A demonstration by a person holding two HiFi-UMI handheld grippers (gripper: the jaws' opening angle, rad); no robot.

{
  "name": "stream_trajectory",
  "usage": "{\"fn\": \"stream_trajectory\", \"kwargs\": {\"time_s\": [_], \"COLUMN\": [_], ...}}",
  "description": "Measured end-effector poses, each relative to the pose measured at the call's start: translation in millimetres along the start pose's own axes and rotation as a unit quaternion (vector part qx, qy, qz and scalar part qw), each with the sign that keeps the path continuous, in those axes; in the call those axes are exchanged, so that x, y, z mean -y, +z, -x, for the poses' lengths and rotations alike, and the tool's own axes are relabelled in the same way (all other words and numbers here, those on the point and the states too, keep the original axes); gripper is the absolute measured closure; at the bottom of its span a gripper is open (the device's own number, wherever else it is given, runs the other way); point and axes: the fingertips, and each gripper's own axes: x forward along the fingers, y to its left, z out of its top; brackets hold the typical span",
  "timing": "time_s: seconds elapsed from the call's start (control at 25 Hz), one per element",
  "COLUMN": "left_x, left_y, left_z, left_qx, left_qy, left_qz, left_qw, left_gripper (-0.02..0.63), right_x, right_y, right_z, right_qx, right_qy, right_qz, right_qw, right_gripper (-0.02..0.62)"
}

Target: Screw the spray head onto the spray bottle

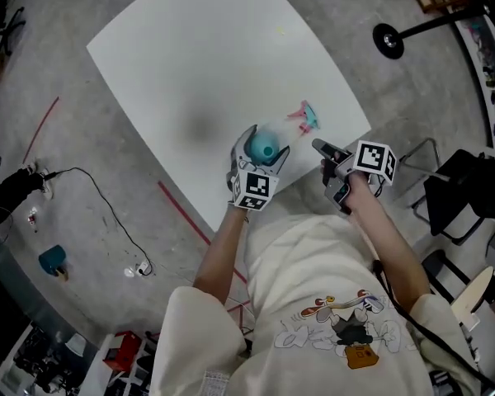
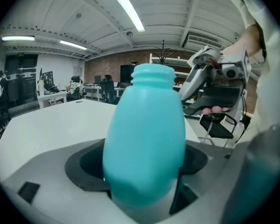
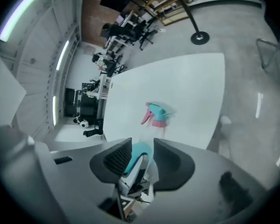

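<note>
1. Showing bottle [image 2: 144, 134] at near edge of table [image 1: 198, 48], upright between jaws of left gripper [image 1: 262, 145]. Jaws spread wide to either side of it, with a dark gap at the right pad, so read as released around the bottle rather than clamped on it.
2. Lying on the table farther in and to the right, well apart from bottle: spray head [image 1: 304, 117], teal top, pink trigger and pink collar.
3. Hovering near right, aimed toward spray head but short of it: right gripper [image 3: 142, 157], jaws partly apart, nothing between the pads.
4. Handling, bottle: probably light, thin-walled plastic, smooth and rounded. Likely to slip in a loose hold and to dent under a hard squeeze. Best taken low on the widest part of the body, leaving the threaded neck clear.
5. Handling, spray head: probably light and stiff, but awkward in shape. Best taken across the teal body above the collar, keeping trigger and collar free so the collar can meet the neck squarely and turn.
</note>
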Motion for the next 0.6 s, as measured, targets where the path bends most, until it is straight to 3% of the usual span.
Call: {"fn": "stream_trajectory", "kwargs": {"time_s": [0.16,0.28,0.52,0.6], "left_x": [-1.2,-5.0,-2.9,-1.4], "left_y": [-2.7,-3.8,-7.2,-6.3], "left_z": [1.3,2.0,0.8,2.1], "left_qx": [0.005,0.007,0.009,0.009], "left_qy": [-0.013,-0.008,-0.022,-0.026], "left_qz": [-0.012,-0.011,-0.019,-0.021], "left_qw": [0.9998,0.9999,0.9995,0.9994], "left_gripper": [0.201,0.201,0.201,0.201], "right_x": [15.1,19.9,40.2,38.8], "right_y": [14.4,23.6,28.7,26.4], "right_z": [-18.7,-34.7,-50.2,-54.2], "right_qx": [0.01,0.011,-0.01,-0.011], "right_qy": [-0.054,-0.072,-0.168,-0.182], "right_qz": [-0.047,-0.074,-0.093,-0.106], "right_qw": [0.997,0.995,0.981,0.978], "right_gripper": [0.451,0.436,0.417,0.417]}}
